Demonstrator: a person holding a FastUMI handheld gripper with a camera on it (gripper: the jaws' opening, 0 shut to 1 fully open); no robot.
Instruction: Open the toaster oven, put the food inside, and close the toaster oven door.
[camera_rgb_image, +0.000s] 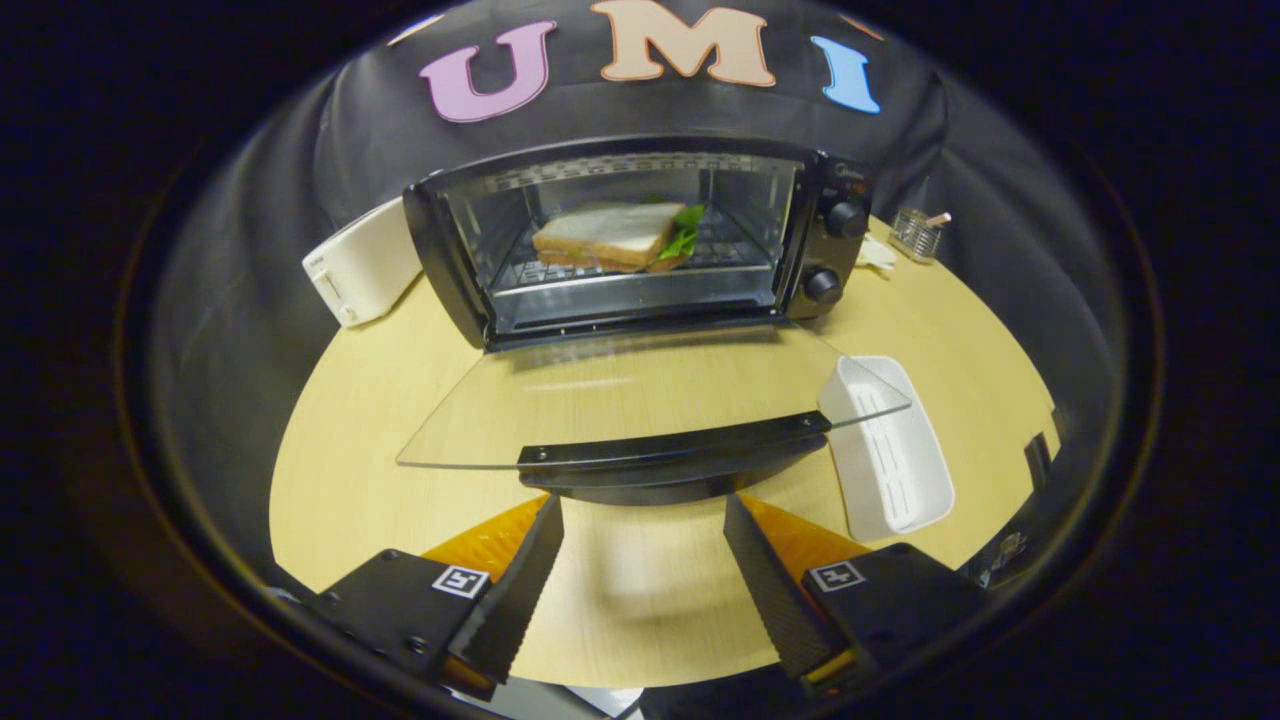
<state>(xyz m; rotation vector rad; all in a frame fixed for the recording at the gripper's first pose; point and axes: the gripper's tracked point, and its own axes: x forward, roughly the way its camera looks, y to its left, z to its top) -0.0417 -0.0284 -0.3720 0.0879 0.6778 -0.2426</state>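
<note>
One step remains: the empty gripper (643, 560), fingers spread just below the toaster oven (640, 240) door handle (672, 455), could slip off while lifting, dropping the glass door.

1. The toaster oven (640, 240) is showing a black body, black knobs and a clear glass door (600, 400) with a black handle.
2. The sandwich (615, 238) is showing white bread and green leaves.
3. The surface (640, 590) is showing pale wood grain.
4. The tray (890, 450) is looking white.
5. The fingers (515, 590) are showing ribbed black pads and orange sides.
</note>
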